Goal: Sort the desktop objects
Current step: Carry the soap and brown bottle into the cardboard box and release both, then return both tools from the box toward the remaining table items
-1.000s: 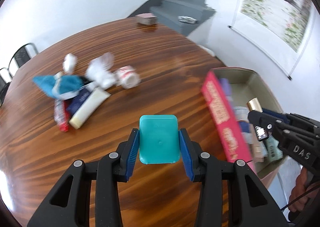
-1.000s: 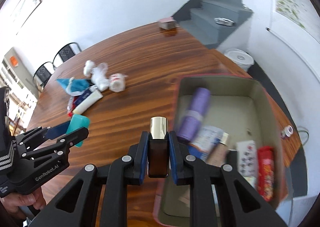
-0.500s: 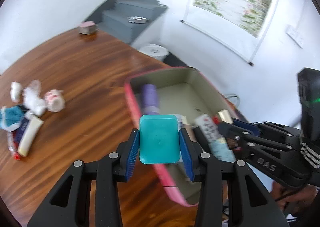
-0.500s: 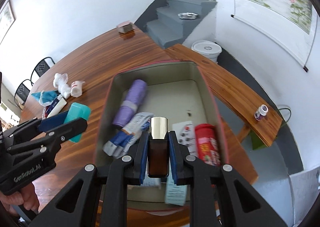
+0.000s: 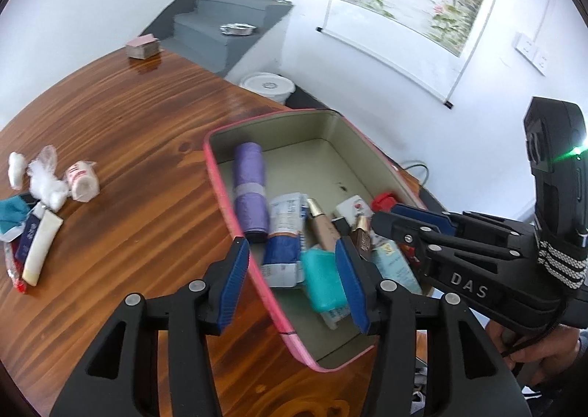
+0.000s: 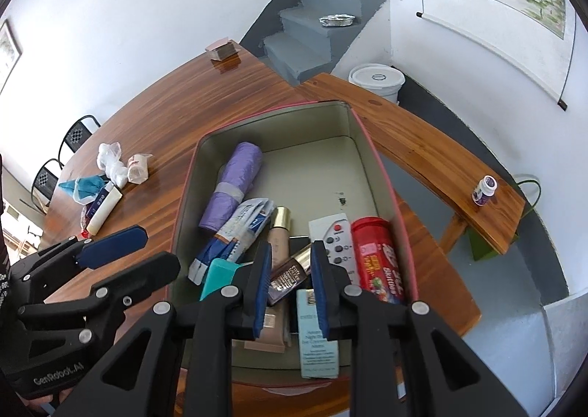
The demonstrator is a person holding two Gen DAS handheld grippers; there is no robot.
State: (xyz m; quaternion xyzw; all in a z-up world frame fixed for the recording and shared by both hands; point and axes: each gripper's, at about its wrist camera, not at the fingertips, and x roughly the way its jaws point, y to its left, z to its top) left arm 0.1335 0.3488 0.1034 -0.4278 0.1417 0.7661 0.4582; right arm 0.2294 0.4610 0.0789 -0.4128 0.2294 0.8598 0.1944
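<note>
Left wrist view: one left claw (image 5: 292, 279) hangs spread over the near end of one pink-rimmed box (image 5: 257, 281) with a smooth grey-green lining, pinching nothing. One glossy teal soap case (image 5: 323, 279), rectangular with rounded corners, lies inside the box between the blue pads. Beside it lie one crinkled purple roll (image 5: 250, 203) and one blue-and-white pouch (image 5: 284, 233). Left of the box, on the striped wooden bench (image 5: 147, 167), sit one cream tube (image 5: 40, 251) and two fluffy cotton wads (image 5: 46, 181).

Right wrist view: one right claw (image 6: 290, 282) stands spread above the same box (image 6: 183, 189), gripping nothing. One brown glass bottle (image 6: 290, 275) with a gold cap lies tilted in the box, seen between the pads. Right of it lie one white remote (image 6: 340, 244) and one red cylindrical can (image 6: 378, 259). The left claw (image 6: 128, 255) hovers at the box's left wall.
</note>
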